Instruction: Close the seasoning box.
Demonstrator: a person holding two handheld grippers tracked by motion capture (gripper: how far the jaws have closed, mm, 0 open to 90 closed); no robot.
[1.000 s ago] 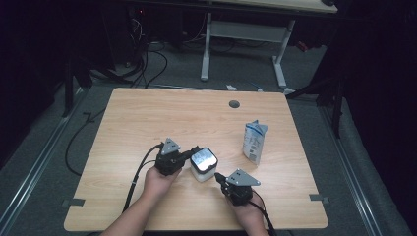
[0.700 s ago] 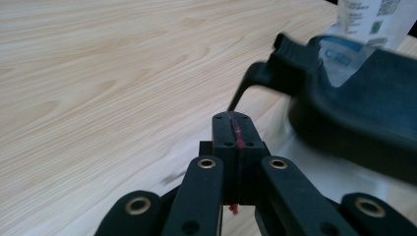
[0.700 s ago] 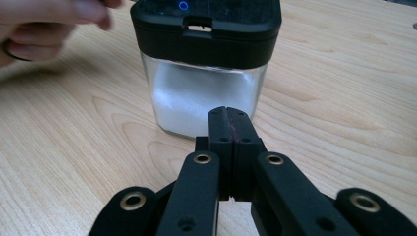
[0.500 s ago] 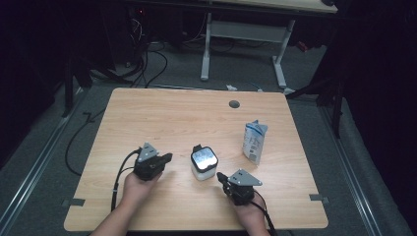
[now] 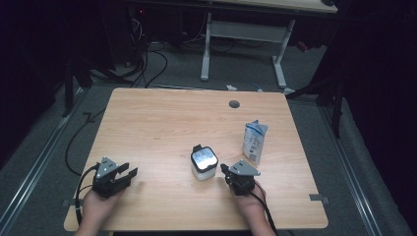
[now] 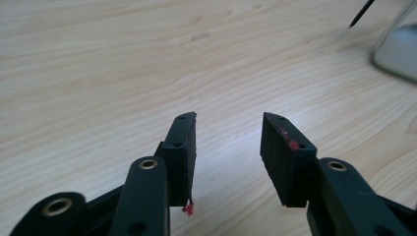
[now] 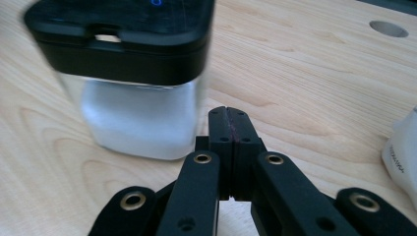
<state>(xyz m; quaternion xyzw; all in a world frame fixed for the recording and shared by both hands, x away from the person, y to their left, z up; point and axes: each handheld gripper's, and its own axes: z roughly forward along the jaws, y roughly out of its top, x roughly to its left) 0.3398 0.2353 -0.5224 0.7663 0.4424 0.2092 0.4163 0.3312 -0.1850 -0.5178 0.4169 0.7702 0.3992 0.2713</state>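
Note:
A clear square jar [image 5: 203, 164] with a black lid and white powder inside stands upright at the table's front middle. My left gripper [image 5: 130, 174] rests at the front left corner, well apart from the jar. Its jaws have just been opening and now stand open over bare wood [image 6: 228, 142] with nothing between them. The jar's edge [image 6: 399, 49] is at the top right of the left gripper view. My right gripper [image 5: 224, 170] lies just right of the jar, shut on nothing. In the right gripper view its pads [image 7: 230, 123] meet close in front of the jar [image 7: 133, 78].
A small white and blue carton [image 5: 255, 142] stands upright right of the jar and appears at the right edge of the right gripper view [image 7: 404, 157]. A round cable hole [image 5: 234, 104] sits near the wooden table's [image 5: 162, 123] far edge. Cables trail off the front left.
My left gripper has let go of the jar, slid left across the table to the front corner, and its jaws have opened. The right gripper and jar stayed put.

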